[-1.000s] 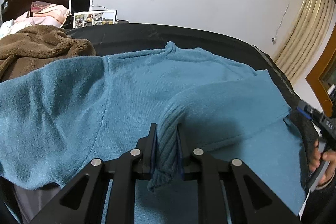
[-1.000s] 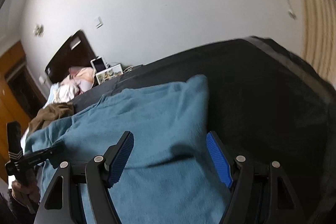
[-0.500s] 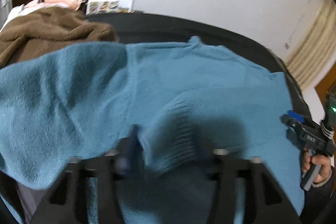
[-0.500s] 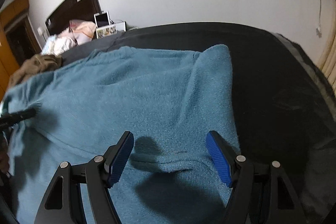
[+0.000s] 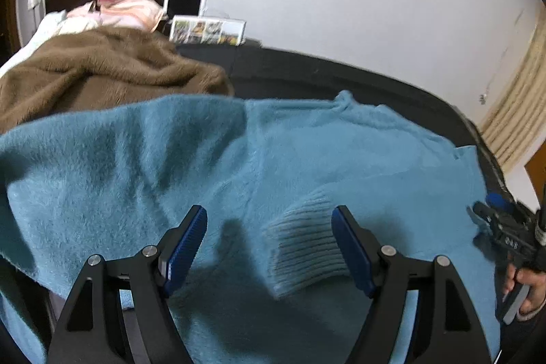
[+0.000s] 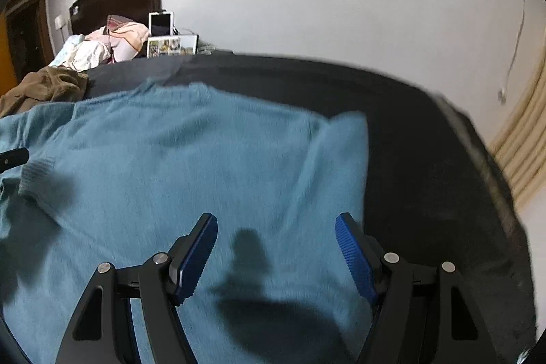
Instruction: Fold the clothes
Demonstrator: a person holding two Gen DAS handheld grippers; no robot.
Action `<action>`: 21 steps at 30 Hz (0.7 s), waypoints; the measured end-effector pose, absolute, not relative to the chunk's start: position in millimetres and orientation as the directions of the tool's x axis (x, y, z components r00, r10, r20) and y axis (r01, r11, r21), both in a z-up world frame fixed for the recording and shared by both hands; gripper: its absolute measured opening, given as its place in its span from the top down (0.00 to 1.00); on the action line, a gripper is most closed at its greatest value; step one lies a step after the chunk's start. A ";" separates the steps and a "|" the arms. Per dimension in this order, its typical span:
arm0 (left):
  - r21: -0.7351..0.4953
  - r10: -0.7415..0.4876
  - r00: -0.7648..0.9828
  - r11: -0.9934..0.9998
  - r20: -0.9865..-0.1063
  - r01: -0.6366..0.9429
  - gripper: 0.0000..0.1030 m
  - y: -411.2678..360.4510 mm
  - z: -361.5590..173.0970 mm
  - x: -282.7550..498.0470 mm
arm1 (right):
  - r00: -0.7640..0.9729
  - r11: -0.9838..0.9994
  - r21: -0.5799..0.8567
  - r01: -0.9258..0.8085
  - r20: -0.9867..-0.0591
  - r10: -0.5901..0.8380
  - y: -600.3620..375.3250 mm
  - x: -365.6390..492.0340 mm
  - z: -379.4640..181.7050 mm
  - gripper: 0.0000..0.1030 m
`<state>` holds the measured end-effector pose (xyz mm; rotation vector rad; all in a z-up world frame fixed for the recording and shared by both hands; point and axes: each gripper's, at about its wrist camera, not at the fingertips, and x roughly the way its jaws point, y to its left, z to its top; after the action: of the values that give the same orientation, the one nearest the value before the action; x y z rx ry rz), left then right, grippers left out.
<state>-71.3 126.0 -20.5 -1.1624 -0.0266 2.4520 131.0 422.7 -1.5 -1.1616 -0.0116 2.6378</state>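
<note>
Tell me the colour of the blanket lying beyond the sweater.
Brown; the fuzzy blanket shows best in the left wrist view, behind the blue sweater.

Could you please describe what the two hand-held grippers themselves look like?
Each hand-held gripper, left and right, has black angular linkage arms with triangular cut-outs and round silver pivot screws. The fingers carry ribbed blue pads. Seen from the left camera, the right one's black body bears small white lettering.
</note>
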 end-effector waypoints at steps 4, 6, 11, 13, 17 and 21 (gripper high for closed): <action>-0.197 0.458 -0.539 -0.860 -0.707 -0.471 0.23 142.1 -17.6 -59.4 | -0.640 -0.981 -0.064 -0.183 -0.750 0.168 428.2 98.7 -1.5 0.29; -0.194 0.483 -0.494 -0.828 -0.723 -0.526 0.23 154.9 -24.2 -56.6 | -0.616 -0.981 -0.069 -0.180 -0.770 0.167 432.5 84.8 -8.9 0.29; -0.125 0.411 -0.449 -0.832 -0.793 -0.540 0.23 173.2 -47.5 -59.6 | -0.596 -0.974 -0.036 -0.222 -0.786 0.165 455.5 77.9 -28.4 0.24; -0.112 0.407 -0.456 -0.830 -0.792 -0.546 0.22 175.1 -47.8 -59.8 | -0.600 -0.975 -0.040 -0.219 -0.782 0.167 455.9 79.0 -28.6 0.24; -0.080 0.392 -0.469 -0.827 -0.792 -0.556 0.19 178.4 -47.0 -57.2 | -0.600 -0.974 -0.052 -0.220 -0.780 0.178 452.9 79.2 -28.6 0.24; -0.073 0.386 -0.476 -0.830 -0.791 -0.552 0.19 182.7 -48.5 -57.4 | -0.600 -0.973 -0.064 -0.221 -0.778 0.187 448.7 81.3 -27.6 0.23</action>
<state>-57.4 182.7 -48.5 -1.1618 0.2592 2.2946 81.3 448.7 -27.6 -1.2674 0.0565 2.6222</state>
